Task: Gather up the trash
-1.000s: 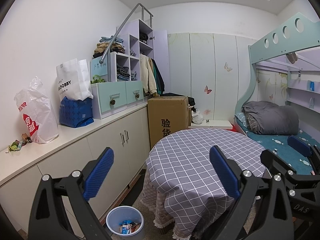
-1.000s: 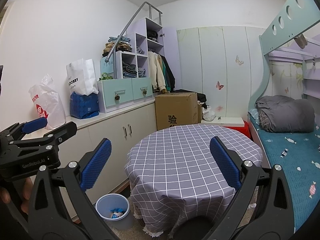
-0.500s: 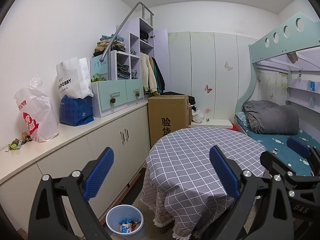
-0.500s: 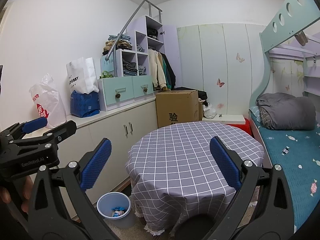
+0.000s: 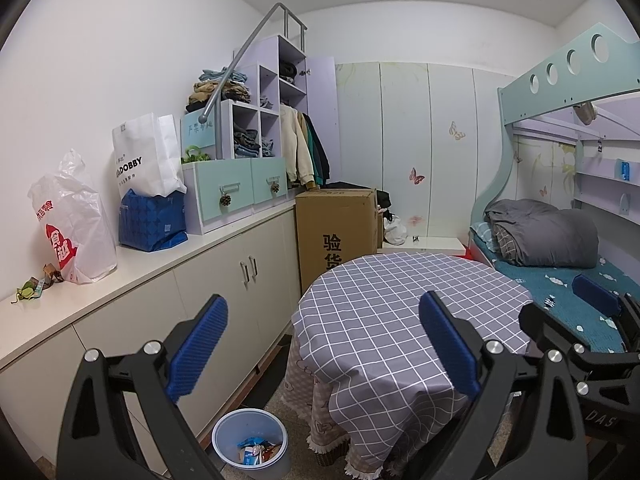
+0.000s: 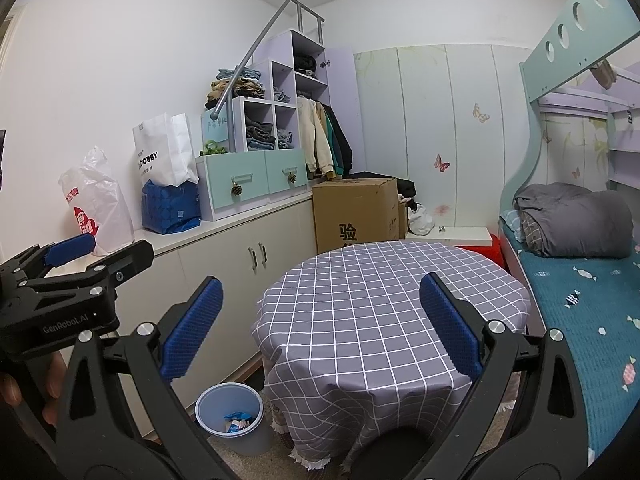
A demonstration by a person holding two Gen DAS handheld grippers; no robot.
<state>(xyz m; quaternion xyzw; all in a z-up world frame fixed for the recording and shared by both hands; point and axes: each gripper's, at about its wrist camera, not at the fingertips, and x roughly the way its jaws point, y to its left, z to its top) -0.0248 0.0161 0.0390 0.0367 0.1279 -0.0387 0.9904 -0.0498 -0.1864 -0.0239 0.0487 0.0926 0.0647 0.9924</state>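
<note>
A blue waste bin (image 5: pixel 251 443) with wrappers inside stands on the floor between the cabinet and the round table; it also shows in the right wrist view (image 6: pixel 230 416). Small wrappers (image 5: pixel 34 286) lie on the white countertop at far left, beside a white plastic bag (image 5: pixel 70 224). My left gripper (image 5: pixel 324 344) is open and empty, held high facing the table. My right gripper (image 6: pixel 320 326) is open and empty, beside it. The left gripper also shows at the left edge of the right wrist view (image 6: pixel 68 268).
A round table with a grey checked cloth (image 5: pixel 400 312) fills the middle. A white cabinet (image 5: pixel 224 280) runs along the left wall with bags and drawers on top. A cardboard box (image 5: pixel 336 228) stands behind the table. A bunk bed (image 5: pixel 560 264) is on the right.
Both grippers have drifted slightly; the view shifts a little downward and the bin shows more fully. Both jaws stay open and empty.
</note>
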